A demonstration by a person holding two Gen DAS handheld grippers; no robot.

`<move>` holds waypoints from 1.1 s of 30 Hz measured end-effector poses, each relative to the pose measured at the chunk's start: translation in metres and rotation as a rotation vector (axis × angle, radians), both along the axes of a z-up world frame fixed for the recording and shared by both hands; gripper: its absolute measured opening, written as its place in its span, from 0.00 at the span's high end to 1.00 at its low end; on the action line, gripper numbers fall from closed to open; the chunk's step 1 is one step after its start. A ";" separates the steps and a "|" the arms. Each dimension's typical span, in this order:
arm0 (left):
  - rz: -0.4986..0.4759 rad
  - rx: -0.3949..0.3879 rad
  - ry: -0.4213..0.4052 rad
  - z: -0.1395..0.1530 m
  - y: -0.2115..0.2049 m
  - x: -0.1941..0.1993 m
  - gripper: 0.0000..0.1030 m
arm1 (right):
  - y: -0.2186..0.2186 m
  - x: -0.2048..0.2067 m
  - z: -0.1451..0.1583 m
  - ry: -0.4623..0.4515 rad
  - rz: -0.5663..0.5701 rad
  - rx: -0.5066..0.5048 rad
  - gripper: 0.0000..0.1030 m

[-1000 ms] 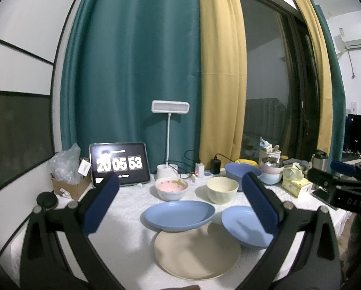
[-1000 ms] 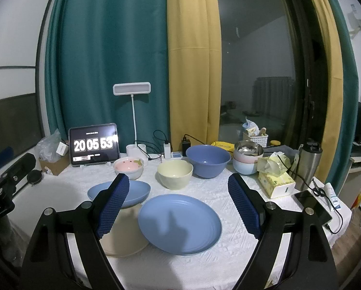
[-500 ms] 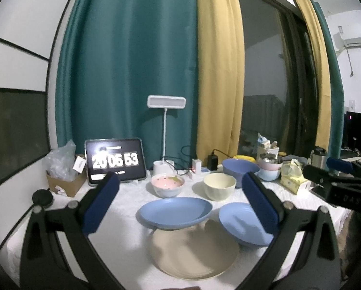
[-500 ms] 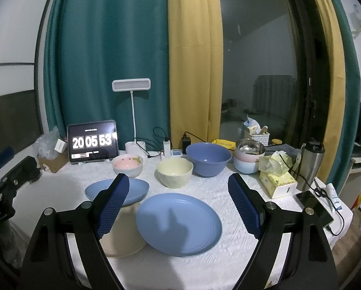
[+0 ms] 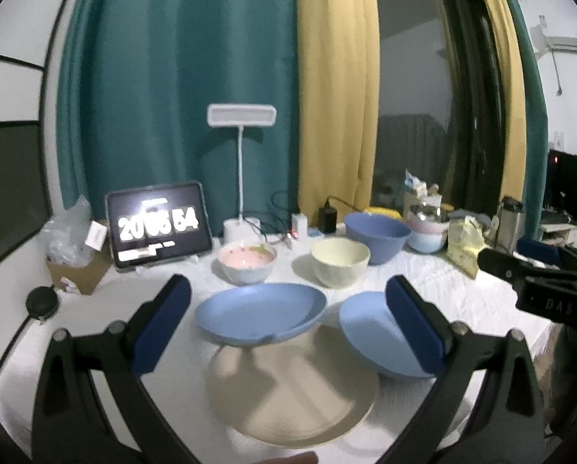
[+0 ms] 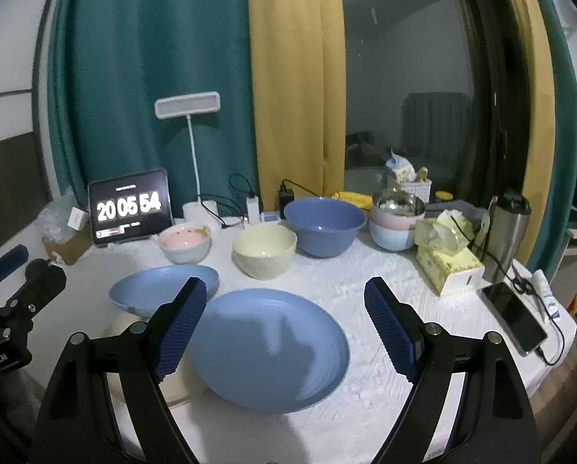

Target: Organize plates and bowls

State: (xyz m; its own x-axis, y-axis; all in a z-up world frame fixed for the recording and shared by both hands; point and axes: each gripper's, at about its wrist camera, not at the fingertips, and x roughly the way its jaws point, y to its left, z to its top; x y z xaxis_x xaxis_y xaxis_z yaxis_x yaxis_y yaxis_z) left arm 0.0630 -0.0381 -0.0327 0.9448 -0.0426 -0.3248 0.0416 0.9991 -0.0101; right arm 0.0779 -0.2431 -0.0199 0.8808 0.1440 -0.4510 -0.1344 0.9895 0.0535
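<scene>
Plates (image 6: 269,348) untouched, both tools (image 5: 288,324) (image 6: 284,324) wide apart, empty

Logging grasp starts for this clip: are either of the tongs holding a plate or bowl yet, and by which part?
Nothing is held. The left tongs and right tongs are both open, above the plates.

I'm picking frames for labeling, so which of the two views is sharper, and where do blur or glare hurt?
Left wrist view: motion-blurred, with the cream plate smeared and the clock tablet digits glared and partly unreadable. Right wrist view: sharper, tablet reads clearly; a gripper shadow falls on the near blue plate. Both bend toward the edges.
</scene>
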 end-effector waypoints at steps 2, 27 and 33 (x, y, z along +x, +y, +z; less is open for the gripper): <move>-0.008 0.005 0.028 -0.006 -0.003 0.009 0.02 | -0.004 0.008 -0.005 0.018 -0.001 0.005 0.16; -0.087 0.067 0.357 -0.084 -0.055 0.108 0.14 | -0.051 0.097 -0.102 0.272 -0.002 0.058 0.18; -0.096 0.078 0.409 -0.099 -0.061 0.120 0.25 | -0.051 0.107 -0.121 0.332 0.016 0.074 0.26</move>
State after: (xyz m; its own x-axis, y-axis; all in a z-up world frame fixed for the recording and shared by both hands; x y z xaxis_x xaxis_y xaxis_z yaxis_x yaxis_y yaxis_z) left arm 0.1834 -0.0992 -0.1313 0.7304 -0.0844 -0.6778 0.1425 0.9893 0.0303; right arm 0.1850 -0.2938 -0.1412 0.6851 0.2000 -0.7005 -0.1135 0.9791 0.1685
